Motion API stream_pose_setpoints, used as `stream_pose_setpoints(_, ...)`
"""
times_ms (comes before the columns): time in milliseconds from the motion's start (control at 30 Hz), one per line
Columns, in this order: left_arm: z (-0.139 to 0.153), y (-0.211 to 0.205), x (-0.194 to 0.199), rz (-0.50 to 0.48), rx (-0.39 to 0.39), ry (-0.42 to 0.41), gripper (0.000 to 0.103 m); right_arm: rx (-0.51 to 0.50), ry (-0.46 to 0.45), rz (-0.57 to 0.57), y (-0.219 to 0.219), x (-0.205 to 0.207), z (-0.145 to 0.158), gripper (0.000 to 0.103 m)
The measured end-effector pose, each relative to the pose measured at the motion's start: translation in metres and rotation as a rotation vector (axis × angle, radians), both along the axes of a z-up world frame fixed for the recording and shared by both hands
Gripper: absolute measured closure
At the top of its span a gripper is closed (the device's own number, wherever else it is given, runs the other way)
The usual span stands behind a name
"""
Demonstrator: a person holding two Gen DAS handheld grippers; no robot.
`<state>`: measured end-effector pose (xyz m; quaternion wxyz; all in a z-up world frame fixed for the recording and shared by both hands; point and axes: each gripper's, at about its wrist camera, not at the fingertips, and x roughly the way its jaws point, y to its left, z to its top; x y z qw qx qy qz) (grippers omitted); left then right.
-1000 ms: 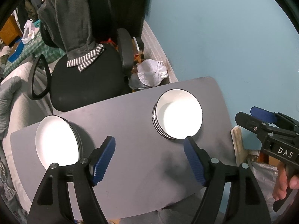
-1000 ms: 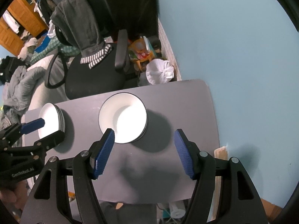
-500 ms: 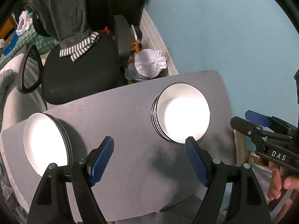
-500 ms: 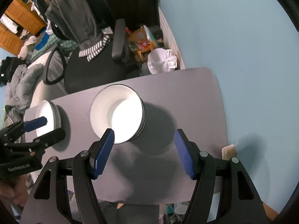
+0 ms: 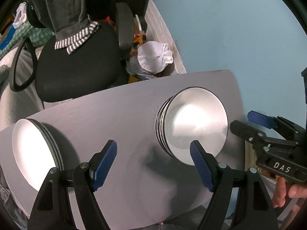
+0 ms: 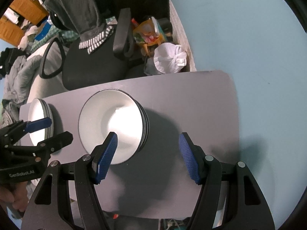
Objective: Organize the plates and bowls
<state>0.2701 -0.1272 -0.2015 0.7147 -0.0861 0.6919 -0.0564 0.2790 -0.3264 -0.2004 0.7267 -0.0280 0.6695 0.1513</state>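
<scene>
Across the upper right of both wrist views spreads a plain light-blue wall (image 5: 230, 28). Below it, filling the middle of each frame, lies the grey rounded table (image 5: 124, 118), bare between its two piles of dishes. Beyond the table's far edge, in the upper left, stands a black padded office chair (image 5: 76, 72) with a dark grey garment with striped cuffs (image 5: 67, 15) draped over its back. Right of the chair, against the foot of the wall, sits a knotted white plastic bag (image 5: 155, 57).

On the table, right of centre in the left wrist view and left of centre in the right wrist view, rests the stack of white, dark-rimmed bowls (image 5: 191, 126). Well apart from it, at the left edge of the table, sits the stack of white, dark-rimmed plates (image 5: 34, 153).

At the bottom of the left wrist view the left tool (image 5: 153, 164) has its blue ribbed pads spread wide with nothing between them; it hangs above the bare table between the two stacks, its right pad overlapping the bowls' near rim in the picture. The right tool (image 6: 146, 155) is likewise spread and empty, its left pad in front of the bowls' near rim. Whether either pad touches the bowls cannot be told. A hand (image 5: 287, 193) grips the right tool's black handle at the lower right of the left wrist view.
</scene>
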Motion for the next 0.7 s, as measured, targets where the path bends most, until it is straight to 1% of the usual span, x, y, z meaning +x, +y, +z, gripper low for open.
stream_pose_setpoints(300,-0.022,-0.002,0.012,0.028,-0.014,0.037,0.023,-0.019,0.059,0.053,0.005,0.009,-0.029,0.037)
stream_pose_setpoints(567,-0.04,-0.002,0.017,0.055,-0.028,0.072,0.023,-0.024,0.097,0.091,0.009,0.017,-0.044,0.037)
stream_pose_setpoints(700,-0.045,-0.007,0.017,0.048,-0.039,0.077,0.023,-0.017,0.11,0.107,0.01,0.02,-0.051,0.037)
